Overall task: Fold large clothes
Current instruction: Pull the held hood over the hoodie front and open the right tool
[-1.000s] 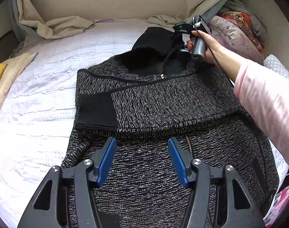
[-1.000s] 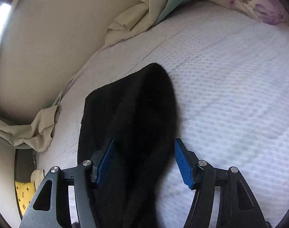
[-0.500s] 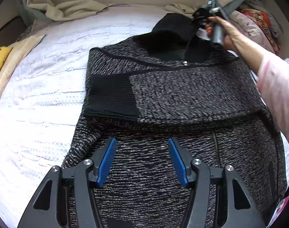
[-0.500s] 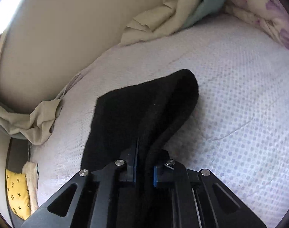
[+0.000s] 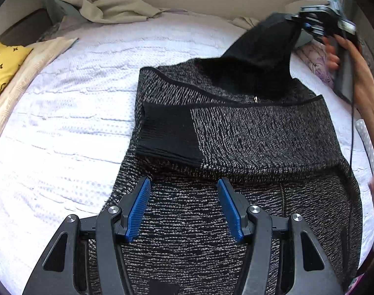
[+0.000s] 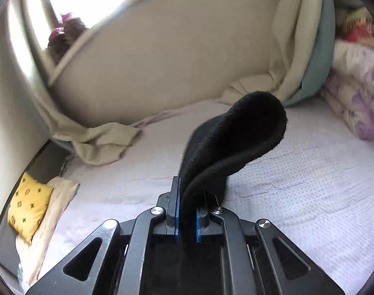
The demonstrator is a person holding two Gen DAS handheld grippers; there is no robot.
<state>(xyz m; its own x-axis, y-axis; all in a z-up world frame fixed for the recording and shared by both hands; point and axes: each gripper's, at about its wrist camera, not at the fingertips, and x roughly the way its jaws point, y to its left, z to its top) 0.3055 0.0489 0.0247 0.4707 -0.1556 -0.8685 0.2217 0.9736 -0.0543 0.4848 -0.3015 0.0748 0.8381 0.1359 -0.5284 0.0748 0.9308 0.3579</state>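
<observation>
- Hooded knit jacket [image 5: 248, 132], black-and-grey flecked, lies spread on the white bed [image 5: 64, 127], its body running from under my left tongs toward the far headboard.
- One sleeve is folded across the chest, its black ribbed cuff [image 5: 169, 135] lying near the garment's left edge.
- My left tongs [image 5: 184, 211] hang over the lower part of the jacket, blue pads well apart, nothing between them.
- My right tongs [image 6: 187, 218] are clamped on the black hood [image 6: 236, 142]; the cloth rises out between the pads and curls over to the right.
- From the left wrist view I see the hood [image 5: 258, 56] pulled up off the bed toward the upper right, with the right hand [image 5: 354, 73] on the tong handle there.
- A yellow patterned cushion [image 6: 29, 206] sits at the bed's left edge.
- Beige sheeting [image 5: 113, 12] is bunched along the headboard.
- A floral quilt [image 6: 354, 98] is piled at the right of the bed.
</observation>
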